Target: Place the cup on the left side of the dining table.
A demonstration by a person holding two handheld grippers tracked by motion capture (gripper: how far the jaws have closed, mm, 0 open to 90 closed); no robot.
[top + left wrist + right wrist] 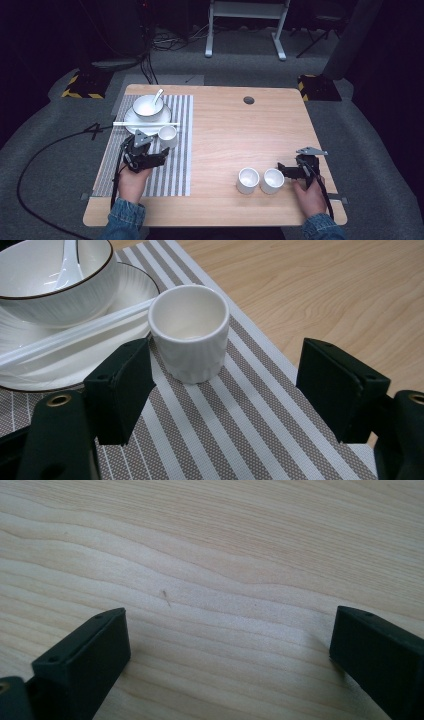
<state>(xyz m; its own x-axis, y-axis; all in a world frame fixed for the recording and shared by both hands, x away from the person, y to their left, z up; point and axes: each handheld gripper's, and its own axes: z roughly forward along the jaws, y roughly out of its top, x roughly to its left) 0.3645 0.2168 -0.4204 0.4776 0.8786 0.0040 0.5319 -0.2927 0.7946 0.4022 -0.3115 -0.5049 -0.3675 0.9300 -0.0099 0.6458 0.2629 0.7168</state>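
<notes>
Jaws of left gripper spread, empty, w/ white cup standing free on striped mat beside plate, apparently just set down; right gripper spread, idle over table.

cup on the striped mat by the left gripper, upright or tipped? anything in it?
Upright and empty. The cup stands on its base on the striped mat, mouth up, bare white inside; the left gripper sits just short of it, jaws open, not touching.

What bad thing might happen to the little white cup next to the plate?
The left gripper is open, with one jaw very close to the cup; a nudge might tip it. The cup stands right beside the chopsticks and plate, so a push could knock it into them. On the right, two cups stand close together and might clink.
</notes>
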